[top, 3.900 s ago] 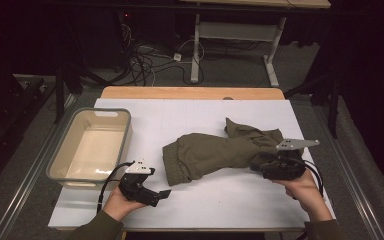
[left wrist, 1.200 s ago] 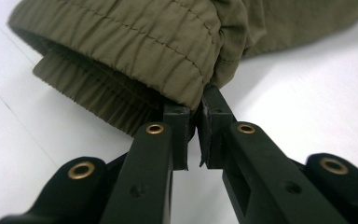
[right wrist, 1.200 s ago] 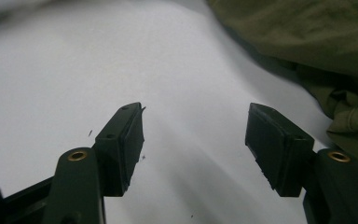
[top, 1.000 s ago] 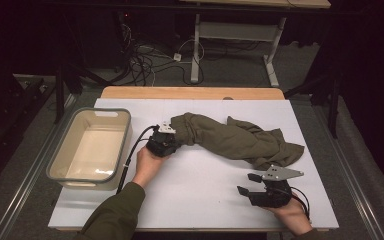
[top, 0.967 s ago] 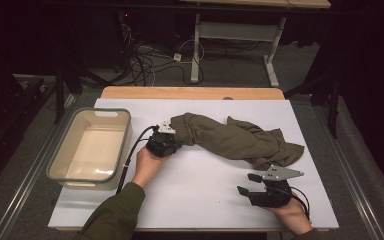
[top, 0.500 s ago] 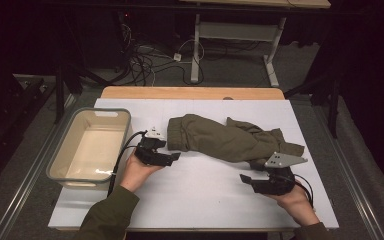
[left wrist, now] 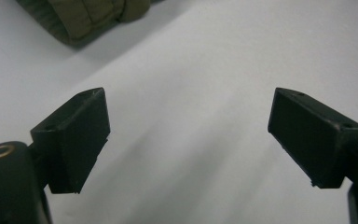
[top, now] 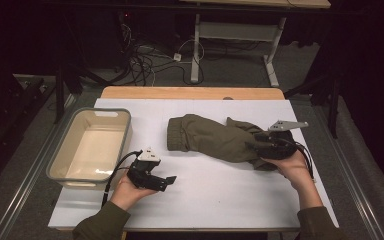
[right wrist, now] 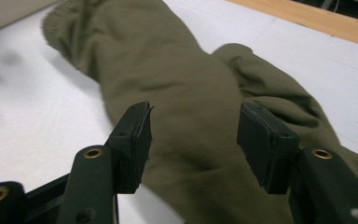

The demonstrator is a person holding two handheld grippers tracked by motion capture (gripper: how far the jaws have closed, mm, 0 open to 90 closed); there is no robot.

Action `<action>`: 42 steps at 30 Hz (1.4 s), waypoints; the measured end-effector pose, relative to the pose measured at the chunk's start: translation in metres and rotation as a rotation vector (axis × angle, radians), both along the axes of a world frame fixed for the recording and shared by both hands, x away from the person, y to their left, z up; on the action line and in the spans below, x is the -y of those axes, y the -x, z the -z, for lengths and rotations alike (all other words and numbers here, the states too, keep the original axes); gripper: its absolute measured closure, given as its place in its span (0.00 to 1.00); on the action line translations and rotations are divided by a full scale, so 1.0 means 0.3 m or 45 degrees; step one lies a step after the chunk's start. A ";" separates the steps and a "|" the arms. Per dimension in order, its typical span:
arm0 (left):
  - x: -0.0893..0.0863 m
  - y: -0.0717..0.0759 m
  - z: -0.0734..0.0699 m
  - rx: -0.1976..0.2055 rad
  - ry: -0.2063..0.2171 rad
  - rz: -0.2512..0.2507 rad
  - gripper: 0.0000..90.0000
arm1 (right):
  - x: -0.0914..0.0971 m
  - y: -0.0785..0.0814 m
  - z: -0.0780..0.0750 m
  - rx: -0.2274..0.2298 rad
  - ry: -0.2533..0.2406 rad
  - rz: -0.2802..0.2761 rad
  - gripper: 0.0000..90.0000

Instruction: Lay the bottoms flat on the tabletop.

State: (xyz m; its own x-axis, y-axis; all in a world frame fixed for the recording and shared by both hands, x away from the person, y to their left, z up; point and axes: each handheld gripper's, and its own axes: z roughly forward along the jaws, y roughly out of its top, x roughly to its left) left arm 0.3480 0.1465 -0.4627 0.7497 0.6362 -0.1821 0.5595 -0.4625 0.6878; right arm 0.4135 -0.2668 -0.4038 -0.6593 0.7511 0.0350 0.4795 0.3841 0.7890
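Observation:
An olive green garment (top: 215,137) lies crumpled across the middle of the white table (top: 220,200). My left gripper (top: 169,180) is near the front left, apart from the cloth. Its jaws have just been opening and stand wide in the left gripper view (left wrist: 189,100), with only bare table between them and the garment's ribbed cuff (left wrist: 84,18) farther off. My right gripper (top: 254,145) hovers at the garment's right end. Its jaws (right wrist: 193,116) have just been closing and stand half apart, with the garment (right wrist: 191,74) showing in the gap below them, not pinched.
A beige plastic tub (top: 60,167) stands at the table's left side, beside my left hand. A wooden strip (top: 190,92) runs along the far edge. Cables (top: 150,60) and a desk frame (top: 200,45) lie on the floor beyond.
My left gripper opened, let go of the garment's left end and pulled back toward the front left. My right gripper rose from the front right to the garment's right end.

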 end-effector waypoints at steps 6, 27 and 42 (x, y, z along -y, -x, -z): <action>-0.008 0.046 0.025 -0.042 0.006 0.048 0.05 | 0.017 -0.071 0.031 -0.059 -0.023 0.021 0.51; -0.026 0.038 0.023 -0.007 0.081 0.059 0.05 | -0.015 -0.102 0.116 -0.154 0.104 0.006 0.96; -0.031 0.037 0.018 -0.002 0.104 0.048 0.05 | -0.025 -0.023 0.038 -0.034 0.064 -0.026 0.96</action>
